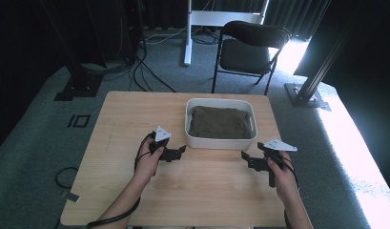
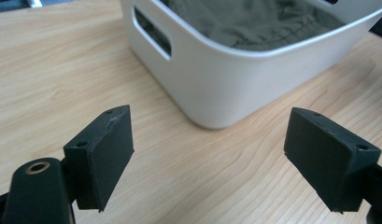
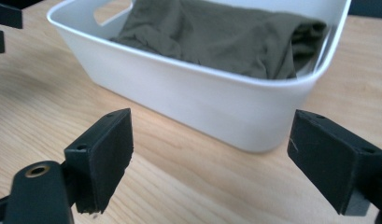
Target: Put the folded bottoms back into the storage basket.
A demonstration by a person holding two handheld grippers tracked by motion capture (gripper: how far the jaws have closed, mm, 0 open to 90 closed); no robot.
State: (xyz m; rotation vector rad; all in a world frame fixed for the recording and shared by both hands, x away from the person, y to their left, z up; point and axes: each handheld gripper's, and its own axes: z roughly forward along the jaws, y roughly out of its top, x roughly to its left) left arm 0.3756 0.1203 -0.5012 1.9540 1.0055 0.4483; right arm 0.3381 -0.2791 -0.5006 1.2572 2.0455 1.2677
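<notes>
Wooden light-grain table [image 1: 135, 119], grey carpet around. White plastic rectangular bin [image 1: 220, 141] holds crumpled olive-green cloth [image 1: 219, 123], back-centre of the table. Left gripper [image 1: 182, 150] and right gripper [image 1: 244, 156] low near the bin's front corners, jaws wide apart, empty. Likely pre-grasp; next reach over the rim and pinch the cloth.

A recording lab or studio: black curtains [image 1: 30, 33] enclosed a grey carpeted floor [image 1: 35, 129], where cables [image 1: 140, 71] trailed past black metal rig posts [image 1: 321, 67]. A lone wooden table [image 1: 135, 124] stood at the centre, with a black folding chair [image 1: 250, 50] and a white stand [image 1: 189, 33] behind it.
</notes>
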